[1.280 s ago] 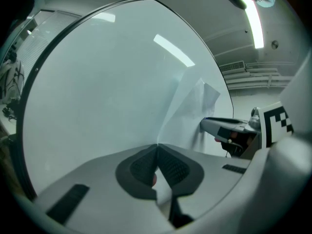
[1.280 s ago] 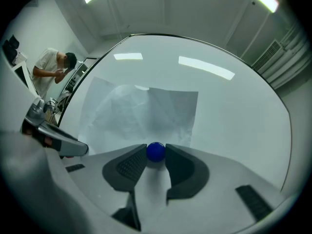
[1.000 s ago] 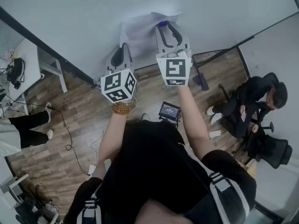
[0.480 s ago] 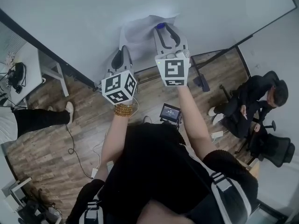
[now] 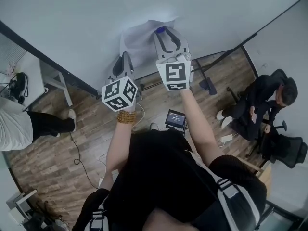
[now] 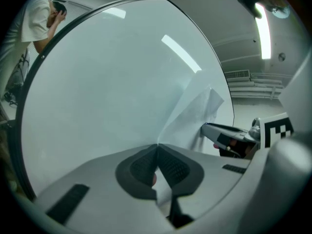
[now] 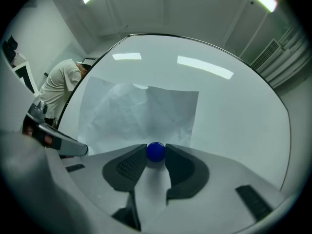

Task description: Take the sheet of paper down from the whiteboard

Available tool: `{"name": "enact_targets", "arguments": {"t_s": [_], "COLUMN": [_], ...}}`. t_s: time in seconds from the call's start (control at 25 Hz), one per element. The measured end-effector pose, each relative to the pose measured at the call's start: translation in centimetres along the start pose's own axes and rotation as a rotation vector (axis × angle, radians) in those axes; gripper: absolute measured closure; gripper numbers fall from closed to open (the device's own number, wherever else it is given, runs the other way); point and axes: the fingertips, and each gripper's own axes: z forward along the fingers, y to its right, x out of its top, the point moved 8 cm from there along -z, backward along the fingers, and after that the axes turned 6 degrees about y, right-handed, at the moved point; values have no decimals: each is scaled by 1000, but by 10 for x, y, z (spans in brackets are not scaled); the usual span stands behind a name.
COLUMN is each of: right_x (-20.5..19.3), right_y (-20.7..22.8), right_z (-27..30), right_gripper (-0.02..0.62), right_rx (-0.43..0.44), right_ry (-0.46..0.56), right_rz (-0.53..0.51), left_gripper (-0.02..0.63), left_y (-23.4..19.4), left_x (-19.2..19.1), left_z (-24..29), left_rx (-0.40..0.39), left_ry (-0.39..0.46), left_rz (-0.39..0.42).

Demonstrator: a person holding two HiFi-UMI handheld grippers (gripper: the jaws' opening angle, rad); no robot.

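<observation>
A crumpled white sheet of paper (image 5: pixel 138 38) hangs on the whiteboard (image 5: pixel 86 18), pinned by a round blue magnet (image 5: pixel 160 30). My right gripper (image 5: pixel 162 32) points level at the board with the magnet (image 7: pixel 156 151) gripped between its two pads, low on the sheet (image 7: pixel 141 113). My left gripper (image 5: pixel 123 57) is shut on the sheet's lower left edge, and the paper (image 6: pixel 195 111) runs out from between its closed pads (image 6: pixel 146 167) toward the board. The right gripper's finger (image 6: pixel 222 131) shows at the right of the left gripper view.
A person in black (image 5: pixel 262 105) sits at the right beside an office chair (image 5: pixel 284 153). A person in a white shirt (image 5: pixel 17 129) stands at the left near a white table (image 5: pixel 36 64). A small screen device (image 5: pixel 175 117) and cables lie on the wooden floor.
Both grippers stay on the sheet and the magnet. The person at the left has walked further into view.
</observation>
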Motion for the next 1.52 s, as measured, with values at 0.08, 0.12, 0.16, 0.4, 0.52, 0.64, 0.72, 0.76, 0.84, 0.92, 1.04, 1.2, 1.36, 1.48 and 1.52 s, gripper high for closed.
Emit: {"name": "enact_targets", "arguments": {"t_s": [0.08,0.12,0.16,0.4,0.52,0.64,0.72,0.76,0.84,0.92,1.04,1.2,1.36,1.48,1.52], "right_x": [0,0,0,-3,-5,-5,-4,-4,-2,1,8,16,26,33,35], "right_y": [0,0,0,-3,-3,0,1,0,0,0,-1,0,0,0,-1], "right_z": [-1,-2,-2,-3,-8,-15,-19,-21,-24,-28,-35,-53,-68,-81,-85], "right_gripper": [479,480,480,479,479,479,479,479,479,479,479,480,479,479,479], "right_rx": [0,0,0,-1,-7,-14,-19,-22,-25,-28,-34,-48,-60,-62,-61], "right_ry": [-3,-3,-2,-12,-21,-20,-20,-20,-18,-11,1,17,33,64,75], "right_rz": [0,-1,-1,-6,-5,-3,-2,-2,-3,1,8,21,50,51,52], "left_gripper": [598,598,598,598,598,598,598,598,598,598,598,598,598,598,598], "left_y": [1,1,1,-4,-4,-1,-1,-3,-5,-6,-9,-8,-10,-7,-7], "left_x": [-1,-1,-1,2,2,1,1,2,2,3,4,3,5,4,4], "left_z": [0,-1,-1,3,2,2,2,2,3,4,6,4,5,5,4], "left_rx": [4,6,7,-8,-4,-3,-2,-2,0,0,0,-1,2,5,7], "left_ry": [0,0,0,-8,-8,-7,-8,-9,-9,-11,-11,-12,-12,-13,-14], "left_rz": [-1,-2,-4,-46,-47,-45,-45,-45,-45,-44,-43,-44,-35,-30,-30]}}
